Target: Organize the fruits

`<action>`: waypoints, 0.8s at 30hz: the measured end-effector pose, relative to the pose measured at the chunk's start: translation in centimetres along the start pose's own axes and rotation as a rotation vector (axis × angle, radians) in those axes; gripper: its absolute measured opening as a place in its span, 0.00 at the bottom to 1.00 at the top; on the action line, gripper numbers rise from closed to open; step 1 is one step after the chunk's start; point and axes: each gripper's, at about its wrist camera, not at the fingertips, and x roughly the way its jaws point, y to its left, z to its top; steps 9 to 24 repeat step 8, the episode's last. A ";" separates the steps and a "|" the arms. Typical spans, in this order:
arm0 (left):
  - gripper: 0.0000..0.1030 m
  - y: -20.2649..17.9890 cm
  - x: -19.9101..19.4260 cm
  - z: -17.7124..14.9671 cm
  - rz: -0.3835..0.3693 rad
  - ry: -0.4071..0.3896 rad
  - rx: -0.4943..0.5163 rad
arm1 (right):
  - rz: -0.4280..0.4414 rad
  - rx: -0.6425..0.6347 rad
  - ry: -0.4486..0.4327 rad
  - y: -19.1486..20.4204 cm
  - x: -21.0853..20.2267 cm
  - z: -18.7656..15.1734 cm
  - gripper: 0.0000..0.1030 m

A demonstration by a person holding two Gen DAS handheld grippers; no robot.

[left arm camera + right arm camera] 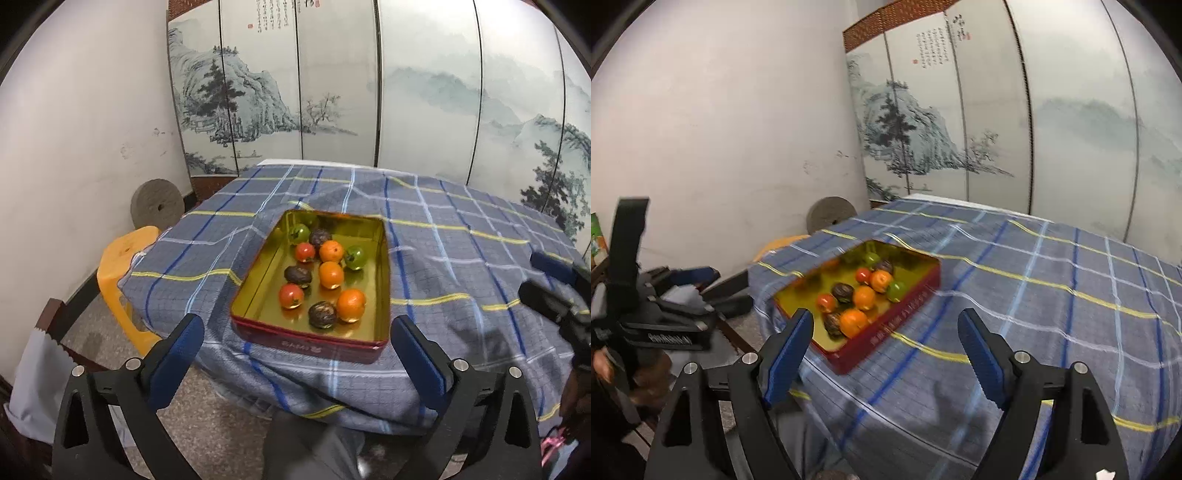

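Both grippers are off the table and holding nothing. The left gripper has its blue pads spread wide, and the tin tray sits straight ahead of it, right between the fingers in its view, on the plaid tablecloth. The tray is gold inside with a red outer wall.

All the fruit is already in that tray, bunched toward the side nearer the right gripper: three oranges, two red tomatoes, two green tomatoes and three dark wrinkly fruits, several of them touching. The strip of tray floor on the left gripper's left is bare.

The right gripper is also spread wide. The tray is ahead of it and slightly to its left, and its left finger overlaps the tray's near corner in that view. Nothing stands between either gripper and the fruit.

Off to the left gripper's left, a yellow plastic stool pokes out beside the table, with a round millstone leaning on the wall behind it. A painted folding screen stands behind the table.
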 end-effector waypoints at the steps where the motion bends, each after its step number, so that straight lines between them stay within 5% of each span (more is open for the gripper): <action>1: 0.98 -0.1 -0.2 0.1 0.004 -0.010 -0.002 | -0.005 0.009 0.005 -0.6 -0.1 -0.3 0.76; 8: 0.99 -1.7 -0.6 1.1 0.020 -0.036 0.019 | -0.107 0.050 0.080 -6.7 0.5 -2.0 0.82; 24: 0.99 -1.7 -0.6 1.1 0.020 -0.036 0.019 | -0.107 0.050 0.080 -6.7 0.5 -2.0 0.82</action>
